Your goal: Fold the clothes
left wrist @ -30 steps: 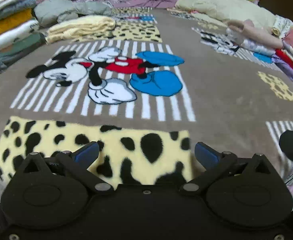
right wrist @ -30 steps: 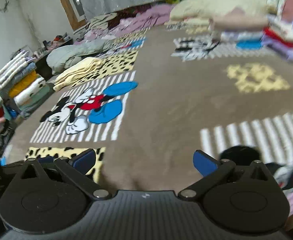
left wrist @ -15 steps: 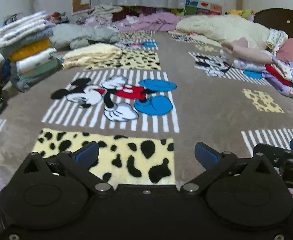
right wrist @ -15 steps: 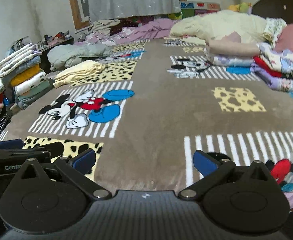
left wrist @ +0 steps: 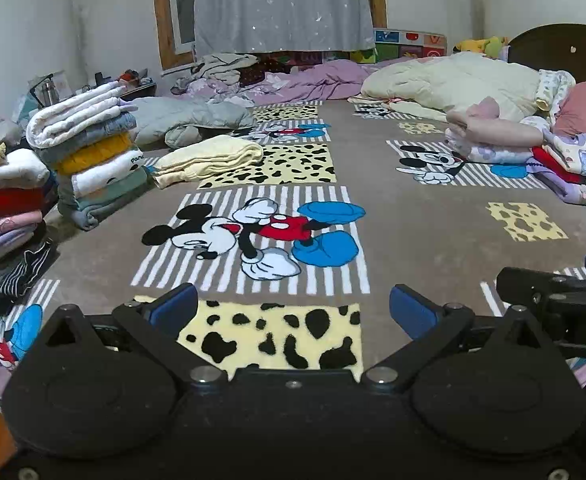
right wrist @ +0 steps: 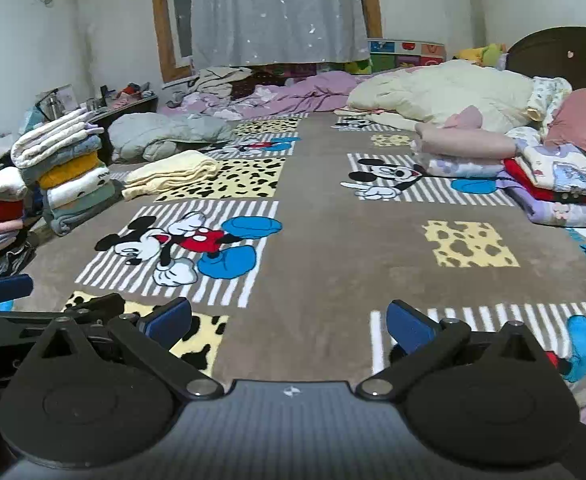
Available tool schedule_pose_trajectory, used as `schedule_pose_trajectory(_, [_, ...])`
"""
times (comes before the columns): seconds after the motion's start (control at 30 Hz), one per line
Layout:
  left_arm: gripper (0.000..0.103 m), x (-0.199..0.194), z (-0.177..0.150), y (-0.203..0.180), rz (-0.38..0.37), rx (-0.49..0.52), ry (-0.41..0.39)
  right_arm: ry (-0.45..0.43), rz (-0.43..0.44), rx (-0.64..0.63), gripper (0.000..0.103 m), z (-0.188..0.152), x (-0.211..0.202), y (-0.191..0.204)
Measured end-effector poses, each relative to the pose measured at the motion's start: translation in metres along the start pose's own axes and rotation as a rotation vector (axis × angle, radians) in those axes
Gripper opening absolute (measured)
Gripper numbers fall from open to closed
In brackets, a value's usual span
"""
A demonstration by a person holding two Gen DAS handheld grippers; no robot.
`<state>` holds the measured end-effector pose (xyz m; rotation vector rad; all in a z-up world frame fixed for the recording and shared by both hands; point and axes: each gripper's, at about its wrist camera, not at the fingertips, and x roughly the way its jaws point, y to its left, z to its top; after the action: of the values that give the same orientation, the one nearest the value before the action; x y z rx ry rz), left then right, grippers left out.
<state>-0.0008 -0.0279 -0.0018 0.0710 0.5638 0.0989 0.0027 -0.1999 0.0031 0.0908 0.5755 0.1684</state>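
We are holding both the left tongs [left wrist: 293, 308] and right tongs [right wrist: 289, 320] wide apart, gripping nothing, over the blanket [left wrist: 413, 220]; folded clothes [left wrist: 89, 160] are sitting far left.

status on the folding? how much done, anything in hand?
Done: a folded stack stands at the left edge of the blanket, and a folded yellow piece lies beside it. In hand: nothing; left gripper and right gripper are both open and empty. Left: the loose clothes heaped on the right look unfolded.
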Motion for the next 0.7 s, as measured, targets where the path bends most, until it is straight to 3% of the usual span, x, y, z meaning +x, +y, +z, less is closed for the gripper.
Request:
schedule_pose_trajectory(0.43, [0.103, 0.021, 0.003, -0.01, -0.051, -0.003, 0.056, 0.053, -0.014, 0.034, 0.103, -0.006, 0.014, -0.013])
schedule_pose_trajectory(0.7, [0.103, 0.03, 0.002, -0.016, -0.033, 0.024, 0.072, 0.073, -0.013, 0.058, 0.103, -0.006, 0.029, -0.021])
